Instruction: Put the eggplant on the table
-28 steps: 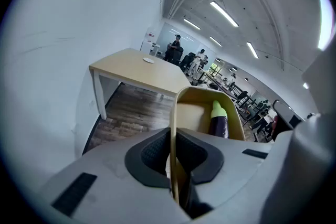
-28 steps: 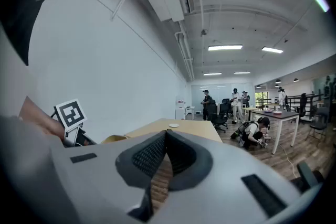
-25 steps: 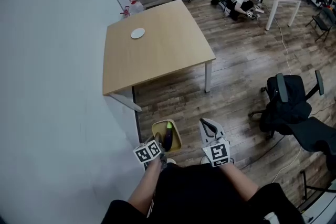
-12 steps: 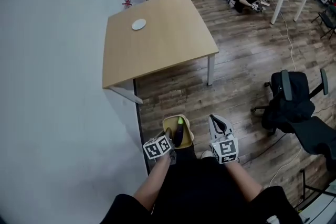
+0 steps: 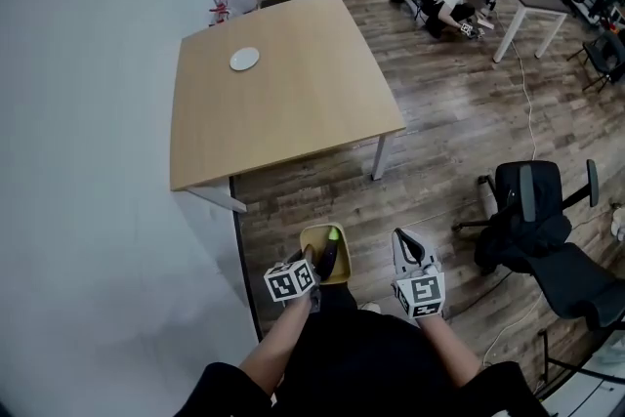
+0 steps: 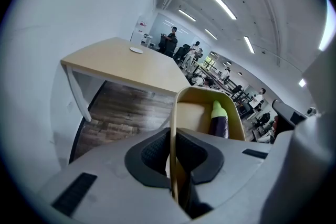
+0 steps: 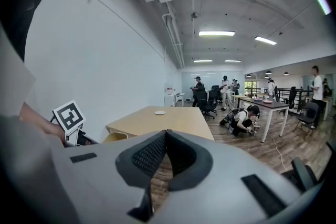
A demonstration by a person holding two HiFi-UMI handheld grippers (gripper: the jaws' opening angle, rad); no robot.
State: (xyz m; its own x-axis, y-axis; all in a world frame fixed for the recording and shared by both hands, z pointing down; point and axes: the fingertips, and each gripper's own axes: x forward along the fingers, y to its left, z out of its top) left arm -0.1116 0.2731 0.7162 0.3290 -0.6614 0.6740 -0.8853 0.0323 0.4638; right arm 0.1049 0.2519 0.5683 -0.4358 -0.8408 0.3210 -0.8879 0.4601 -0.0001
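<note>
- The left tongs (image 6: 173, 150) stay clamped on the near wall of a yellow tray (image 6: 206, 91), one pad on each side of its thin rim. The grip looks the same as a second ago.
- The eggplant (image 6: 219, 123) lies inside that tray, just ahead of the left tongs' tips and a little to their right. Its green cap points away, and it has not shifted in the tray.
- The right tongs (image 7: 165, 136) are pinched together on nothing and ride beside the tray, on its right.
- What has changed is that both tongs and the tray have travelled forward with the person. The wooden table (image 5: 283, 103) now fills more of the head view than before.
- The table is still well ahead of both tongs, with a strip of floor (image 5: 312, 200) between them. A small white plate (image 5: 244, 59) sits toward the table's far side.
- I judge this to be the carrying stage, partly done. The eggplant is not on the table yet, and the approach has to finish before any set-down.
</note>
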